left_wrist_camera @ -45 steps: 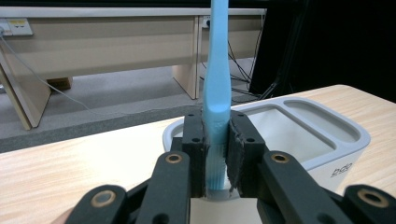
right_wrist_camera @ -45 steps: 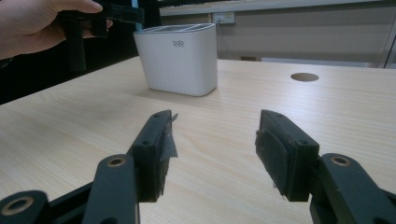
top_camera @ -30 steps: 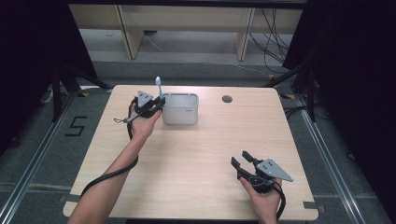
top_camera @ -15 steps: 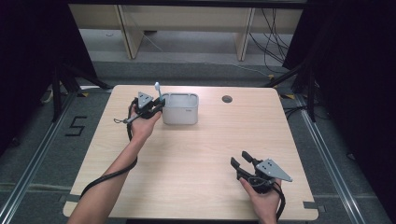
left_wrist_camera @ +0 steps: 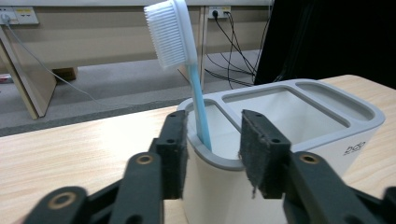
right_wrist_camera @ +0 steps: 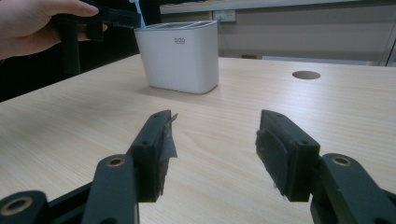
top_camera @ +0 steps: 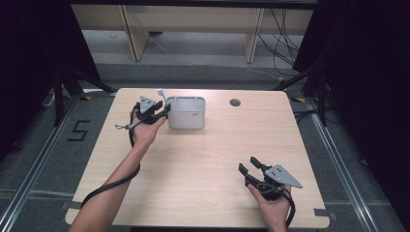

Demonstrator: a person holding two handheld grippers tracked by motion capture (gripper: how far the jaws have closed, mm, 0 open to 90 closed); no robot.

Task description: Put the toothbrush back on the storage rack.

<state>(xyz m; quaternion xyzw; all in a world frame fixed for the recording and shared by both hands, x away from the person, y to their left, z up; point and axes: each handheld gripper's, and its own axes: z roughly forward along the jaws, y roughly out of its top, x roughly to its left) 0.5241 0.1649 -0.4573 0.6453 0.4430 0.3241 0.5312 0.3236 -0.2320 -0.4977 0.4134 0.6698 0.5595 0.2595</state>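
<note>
Slightly lowered since earlier, the blue-handled white-bristled plastic toothbrush (left_wrist_camera: 187,60) is being released into the white plastic holder (top_camera: 186,113) by the spread left hand-held gripper (left_wrist_camera: 211,154); withdrawal is being called for next.

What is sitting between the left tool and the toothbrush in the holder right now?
Nothing visible. The left tool is open right at the holder, and the toothbrush stands in the end slot, apart from both jaws.

The slim plastic toothbrush (left_wrist_camera: 187,56) has a pale blue handle and white bristles. The rectangular plastic holder (left_wrist_camera: 303,121) is white with grey lettering; the wood-grain worktop (top_camera: 203,159) is light beige.
</note>
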